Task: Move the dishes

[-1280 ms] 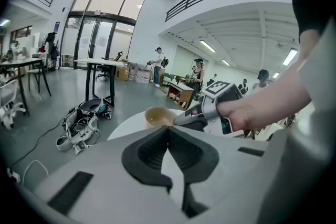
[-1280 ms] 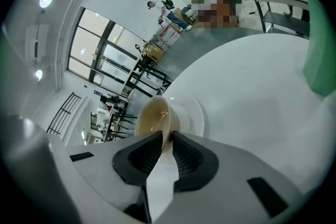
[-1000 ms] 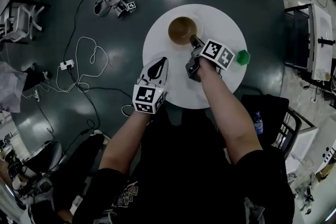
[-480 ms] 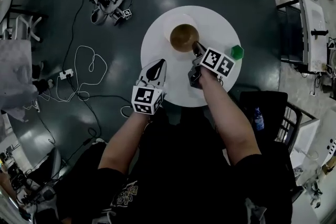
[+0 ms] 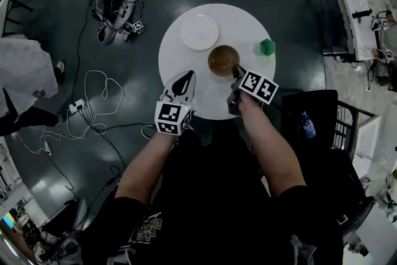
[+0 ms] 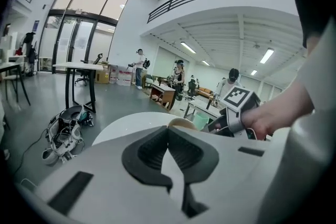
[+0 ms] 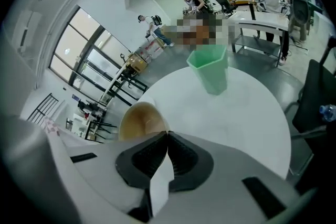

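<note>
Bowl pinched at the rim on the round desk (image 5: 245, 25)

The right hand-held gripper (image 5: 236, 69) is clamped on the brown bowl's (image 5: 222, 60) near rim, between the white plate (image 5: 199, 31) and the green cup (image 5: 267, 46). The left hand-held gripper (image 5: 186, 75) has its jaws together, empty, at the desk's near edge.

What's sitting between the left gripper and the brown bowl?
Nothing; head view shows bare white round tabletop between the left gripper and the round brown bowl.
</note>
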Available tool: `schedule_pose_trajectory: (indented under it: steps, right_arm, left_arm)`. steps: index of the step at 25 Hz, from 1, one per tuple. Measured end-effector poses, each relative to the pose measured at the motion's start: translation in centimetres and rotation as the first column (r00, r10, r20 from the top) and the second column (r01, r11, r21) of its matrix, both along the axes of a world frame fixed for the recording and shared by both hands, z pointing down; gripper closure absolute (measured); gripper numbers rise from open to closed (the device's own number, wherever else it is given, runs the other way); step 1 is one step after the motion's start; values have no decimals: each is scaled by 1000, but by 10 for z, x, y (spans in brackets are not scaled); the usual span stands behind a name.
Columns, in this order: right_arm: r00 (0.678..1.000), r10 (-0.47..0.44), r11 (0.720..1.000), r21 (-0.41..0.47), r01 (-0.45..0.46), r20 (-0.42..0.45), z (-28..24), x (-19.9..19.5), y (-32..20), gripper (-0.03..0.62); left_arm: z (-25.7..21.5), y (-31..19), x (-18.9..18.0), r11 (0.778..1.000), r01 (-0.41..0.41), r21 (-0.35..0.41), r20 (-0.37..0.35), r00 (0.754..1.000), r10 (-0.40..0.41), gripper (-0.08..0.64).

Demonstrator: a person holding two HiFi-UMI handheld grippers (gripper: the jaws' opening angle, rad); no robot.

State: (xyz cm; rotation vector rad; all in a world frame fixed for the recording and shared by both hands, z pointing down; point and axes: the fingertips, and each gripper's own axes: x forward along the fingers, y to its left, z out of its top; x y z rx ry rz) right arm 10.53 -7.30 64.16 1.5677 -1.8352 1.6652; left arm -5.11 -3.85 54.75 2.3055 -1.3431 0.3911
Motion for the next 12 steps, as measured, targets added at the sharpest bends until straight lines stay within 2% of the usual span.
schedule_pose_trajectory:
  steps: [6, 12]
  right_arm:
    - [1000, 19, 999, -44, -20, -25, 12, 4, 31, 566]
    - [999, 6, 997, -78, -10, -44, 23, 0, 50, 566]
  left_arm:
    - [0, 14, 1, 999, -46, -6, 6, 999, 46, 554]
    - [3, 25, -4, 998, -58, -13, 13, 998, 58, 554]
